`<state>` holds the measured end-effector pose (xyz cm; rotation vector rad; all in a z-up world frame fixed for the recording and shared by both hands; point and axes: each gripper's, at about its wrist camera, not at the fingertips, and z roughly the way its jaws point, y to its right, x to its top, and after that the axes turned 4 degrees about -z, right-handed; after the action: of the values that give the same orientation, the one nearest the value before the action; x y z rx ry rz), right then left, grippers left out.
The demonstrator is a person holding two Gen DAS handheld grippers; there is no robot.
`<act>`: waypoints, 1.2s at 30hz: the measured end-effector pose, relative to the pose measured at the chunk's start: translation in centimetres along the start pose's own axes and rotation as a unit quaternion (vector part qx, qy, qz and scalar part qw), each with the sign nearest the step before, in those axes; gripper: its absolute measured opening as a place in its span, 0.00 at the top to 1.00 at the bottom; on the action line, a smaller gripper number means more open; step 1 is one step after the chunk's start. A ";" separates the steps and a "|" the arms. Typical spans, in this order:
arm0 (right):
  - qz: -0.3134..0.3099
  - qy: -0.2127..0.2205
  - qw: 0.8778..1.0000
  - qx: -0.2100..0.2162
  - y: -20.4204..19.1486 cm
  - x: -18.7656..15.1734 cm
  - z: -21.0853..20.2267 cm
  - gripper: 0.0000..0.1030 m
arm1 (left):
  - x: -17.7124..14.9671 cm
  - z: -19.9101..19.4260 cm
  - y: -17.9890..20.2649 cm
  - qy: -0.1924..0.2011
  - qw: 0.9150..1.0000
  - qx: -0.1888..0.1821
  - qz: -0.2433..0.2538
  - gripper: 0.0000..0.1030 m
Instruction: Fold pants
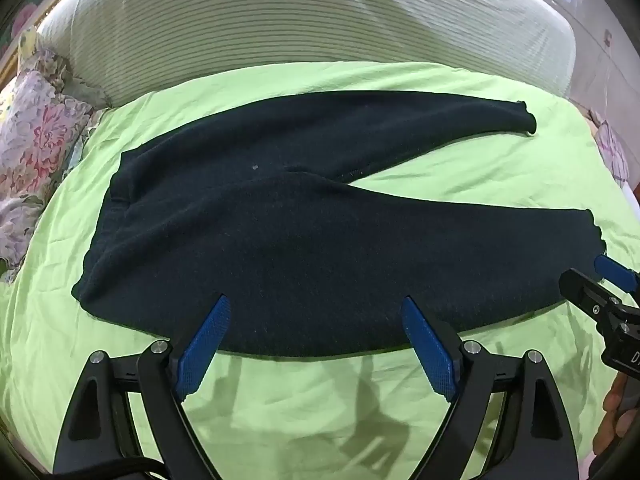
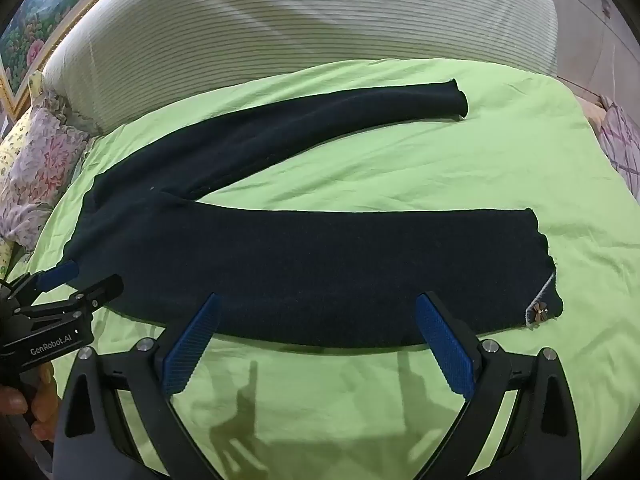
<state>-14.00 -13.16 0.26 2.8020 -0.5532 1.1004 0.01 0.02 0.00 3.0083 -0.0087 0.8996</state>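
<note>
Dark navy pants lie flat on a light green sheet, waistband at the left, legs spread in a V to the right. They also show in the right wrist view, with a small flower decoration at the near leg's cuff. My left gripper is open and empty, hovering at the near edge of the near leg, towards the waist. My right gripper is open and empty at the same edge, nearer the cuff. Each gripper shows in the other's view: the right one, the left one.
A white ribbed headboard runs along the far side of the bed. Floral pillows lie at the left edge, and more floral fabric at the right edge. A framed painting hangs at upper left.
</note>
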 end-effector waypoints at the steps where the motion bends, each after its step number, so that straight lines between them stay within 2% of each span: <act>1: -0.001 0.001 1.000 0.000 0.0 0.0 0.0 0.05 | 0.0 0.0 -0.1 0.001 1.000 -0.002 -0.001 0.14; 12: 0.000 0.006 1.000 0.003 -0.4 -0.1 -0.2 0.05 | -0.6 -1.2 0.5 0.009 1.000 -0.007 0.001 0.14; 36: 0.002 0.000 1.000 0.005 -0.2 0.3 0.1 0.05 | 0.0 -0.5 0.0 0.010 1.000 -0.018 -0.005 0.14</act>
<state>-13.69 -13.11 0.39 2.8115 -0.5540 1.1071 -0.27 0.00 0.37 2.9648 -0.0109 0.9174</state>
